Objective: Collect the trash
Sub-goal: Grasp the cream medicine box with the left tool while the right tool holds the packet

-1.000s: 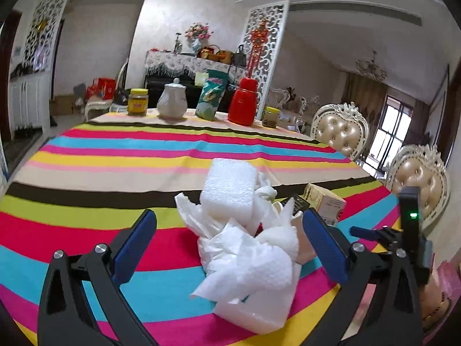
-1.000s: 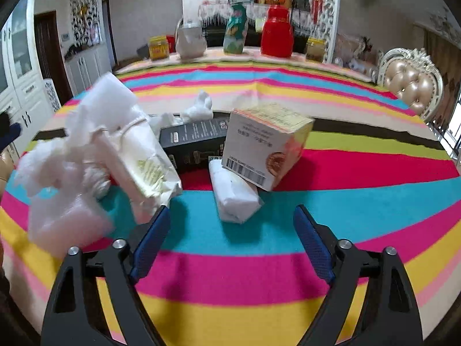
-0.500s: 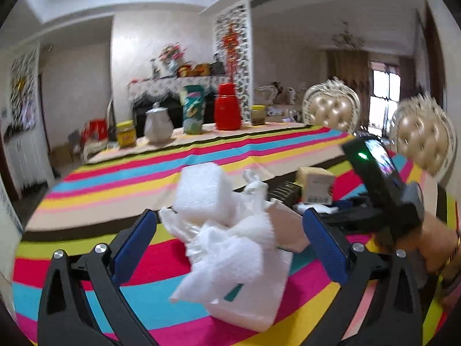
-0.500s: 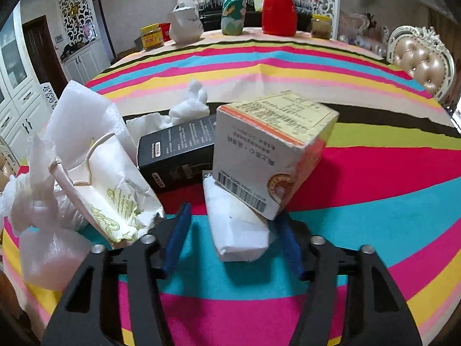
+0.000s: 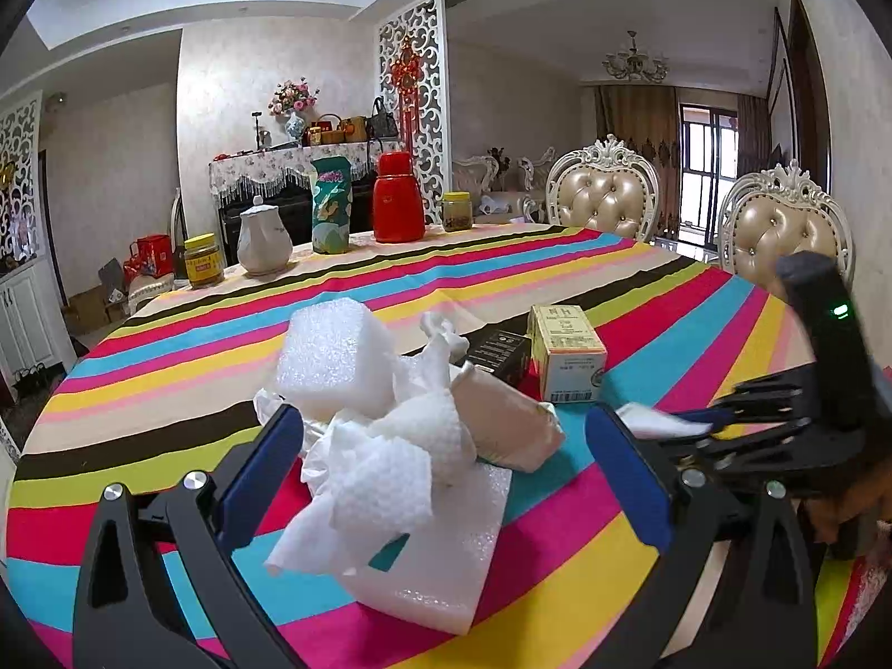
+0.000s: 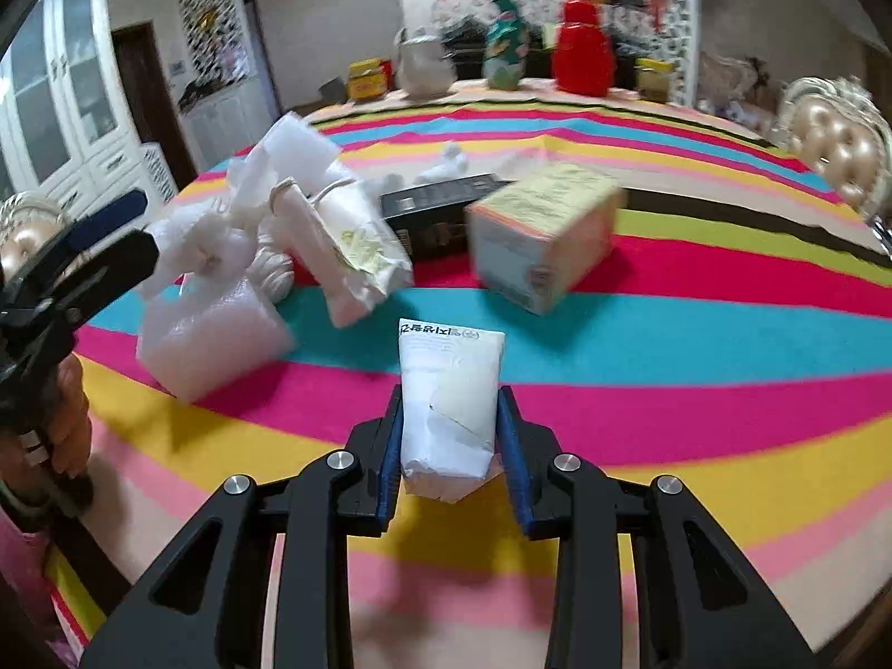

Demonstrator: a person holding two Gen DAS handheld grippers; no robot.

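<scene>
A white paper packet (image 6: 449, 407) w/ a printed strip at its top end sits pinched between the blue pads of the right gripper (image 6: 450, 440), whose fingers are closed in tight on both its sides; the packet is raised off the striped tablecloth (image 6: 697, 418), approx over the pink and yellow bands near the table's front edge. Beyond it the rest of the trash lies in a cluster: a cream carton w/ a barcode (image 6: 538, 237), blurred in the right view, a black box (image 6: 440, 214) just behind and touching it, and to the left a cream paper bag (image 6: 345, 245) leaning on a heap of white foam wrap and tissue (image 6: 223, 256). In the left view the left gripper (image 5: 446, 463) is spread wide, holding nothing, its blue-padded fingers either side of that heap: a foam block (image 5: 334, 357) on top, crumpled tissue (image 5: 384, 474) in the middle, a flat foam sheet (image 5: 440, 563) underneath. At the table's far end stand a white teapot (image 5: 262, 242), a yellow-lidded jar (image 5: 203, 259), a green packet (image 5: 331, 206), a red flask (image 5: 397, 205) and another jar (image 5: 458, 211). Two cream tufted chairs (image 5: 605, 198) stand on the right side.
</scene>
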